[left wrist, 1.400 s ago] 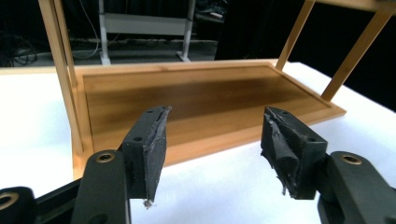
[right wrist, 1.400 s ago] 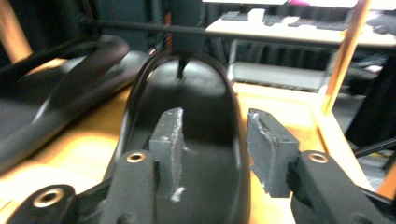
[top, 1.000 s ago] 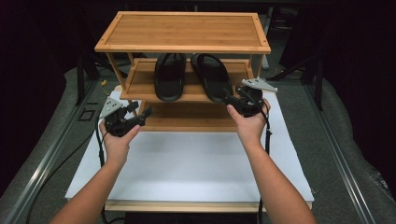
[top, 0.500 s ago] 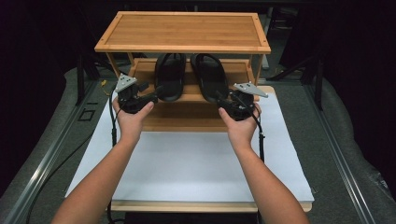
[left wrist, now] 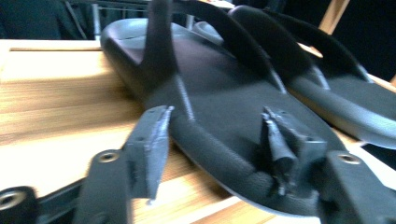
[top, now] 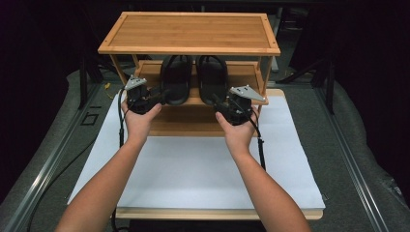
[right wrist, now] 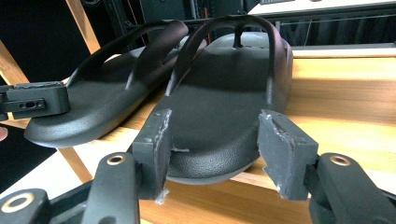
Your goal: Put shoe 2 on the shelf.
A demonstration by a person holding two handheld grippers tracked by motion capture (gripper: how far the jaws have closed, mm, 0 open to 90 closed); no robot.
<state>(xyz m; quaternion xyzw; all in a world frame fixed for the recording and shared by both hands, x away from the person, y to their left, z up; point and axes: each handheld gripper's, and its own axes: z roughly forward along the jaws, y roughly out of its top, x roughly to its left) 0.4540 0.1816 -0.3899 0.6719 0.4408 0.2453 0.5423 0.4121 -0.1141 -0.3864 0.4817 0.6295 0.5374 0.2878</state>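
Observation:
Two black flip-flops lie side by side on the middle shelf of a bamboo rack (top: 188, 31), heels toward me. My left gripper (top: 153, 98) is open at the heel of the left sandal (top: 176, 79). In the left gripper view that sandal's heel (left wrist: 210, 102) lies between the spread jaws of the left gripper (left wrist: 215, 149), and one pad (left wrist: 280, 144) is over its rim. My right gripper (top: 223, 105) is open at the right sandal (top: 212, 79). In the right gripper view the jaws of the right gripper (right wrist: 212, 149) stand on either side of that sandal's heel (right wrist: 219, 98), apart from it.
The rack stands at the far end of a white sheet (top: 208, 169) on a wooden board. The rack's top shelf overhangs the sandals. A side post (right wrist: 9, 65) rises near the left sandal (right wrist: 93, 102). Bare shelf wood (right wrist: 336, 93) lies beside the right sandal. Dark floor and rails flank the board.
Both hands have moved forward and inward to the sandals' heels. The left gripper rose from beside the rack to the middle shelf.

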